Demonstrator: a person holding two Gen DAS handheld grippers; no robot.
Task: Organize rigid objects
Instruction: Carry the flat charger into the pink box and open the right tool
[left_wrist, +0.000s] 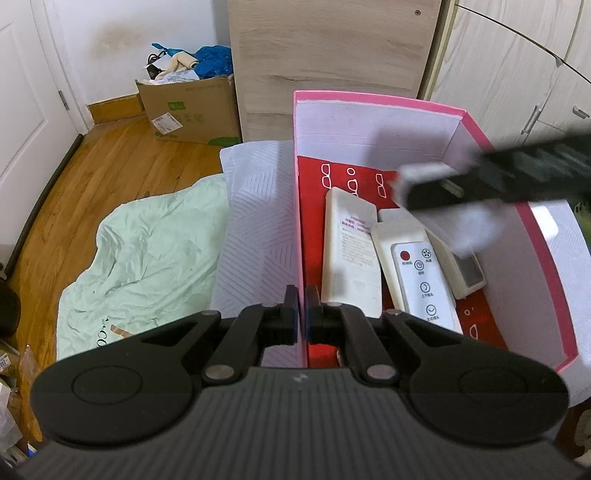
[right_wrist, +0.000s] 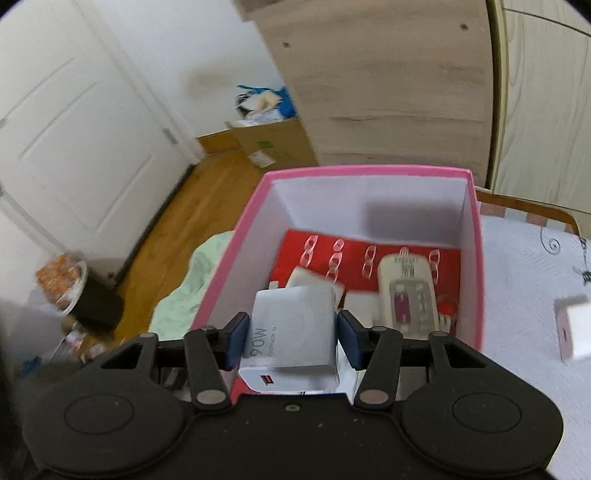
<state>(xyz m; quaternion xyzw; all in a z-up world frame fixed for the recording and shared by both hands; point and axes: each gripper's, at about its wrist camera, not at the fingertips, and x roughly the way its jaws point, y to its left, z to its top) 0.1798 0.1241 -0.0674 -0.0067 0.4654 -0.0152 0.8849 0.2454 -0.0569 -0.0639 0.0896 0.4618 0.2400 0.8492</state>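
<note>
A pink box (left_wrist: 376, 101) with a red patterned floor holds three white remote controls (left_wrist: 424, 280). My left gripper (left_wrist: 302, 314) is shut on the box's left wall (left_wrist: 297, 229). My right gripper (right_wrist: 291, 336) is shut on a white 90W charger (right_wrist: 291, 332) and holds it over the pink box (right_wrist: 369, 170). In the left wrist view the right gripper (left_wrist: 424, 188) shows blurred above the box with the charger (left_wrist: 421, 175). A white remote (right_wrist: 404, 295) lies inside the box in the right wrist view.
The box stands on a white quilted bed (right_wrist: 524, 280). A small white block (right_wrist: 576, 326) lies on the bed to the right. A green sheet (left_wrist: 144, 258) lies on the wooden floor. A cardboard box (left_wrist: 192, 109) and a wooden wardrobe (left_wrist: 332, 55) stand behind.
</note>
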